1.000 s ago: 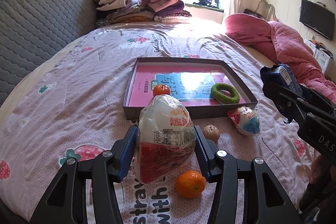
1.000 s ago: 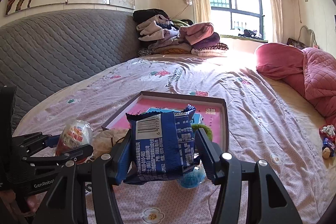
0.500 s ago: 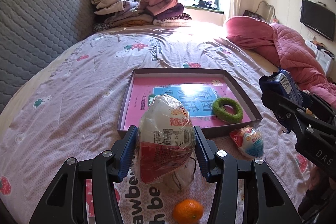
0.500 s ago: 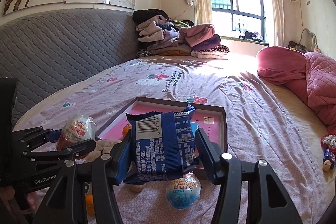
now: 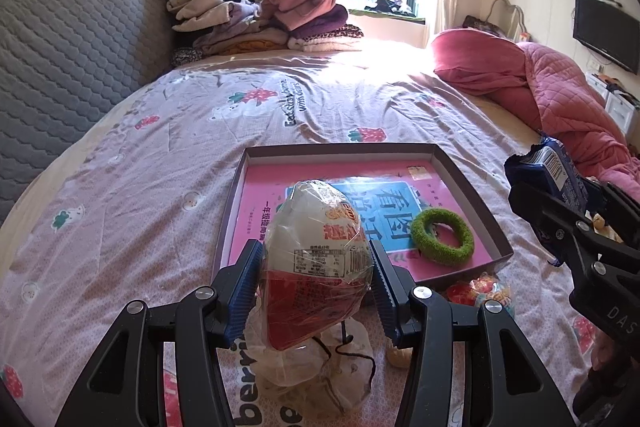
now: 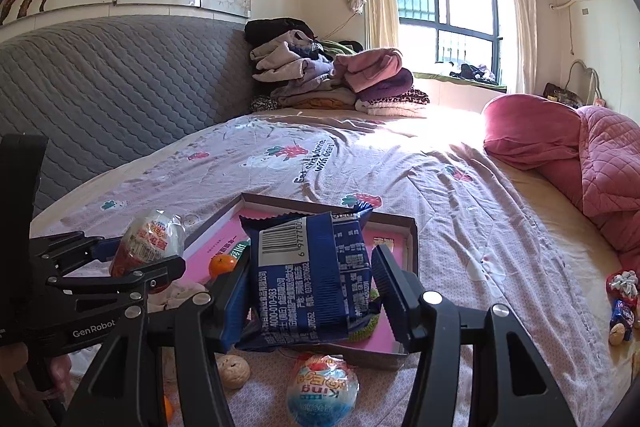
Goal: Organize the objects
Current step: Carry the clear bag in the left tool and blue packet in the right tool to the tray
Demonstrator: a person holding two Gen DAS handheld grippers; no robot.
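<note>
My left gripper (image 5: 316, 279) is shut on a red and white egg-shaped snack pack (image 5: 316, 259), held above the bed just in front of the shallow box tray (image 5: 344, 149). The tray has a pink printed floor and holds a green fuzzy ring (image 5: 442, 235) and a small orange (image 6: 222, 264). My right gripper (image 6: 312, 291) is shut on a blue snack packet (image 6: 312, 279), held over the tray's near right corner. It also shows in the left wrist view (image 5: 556, 175).
On the bed before the tray lie a blue and white egg pack (image 6: 322, 391), a walnut (image 6: 233, 371), a crumpled clear bag (image 5: 316, 375) and a small red wrapped snack (image 5: 478, 293). Folded clothes (image 5: 260, 15) are stacked at the far end. A pink quilt (image 5: 560, 99) lies at the right.
Both grippers have risen and moved forward toward the tray with their packs still held. The orange on the bed near my left gripper has dropped out of view.
</note>
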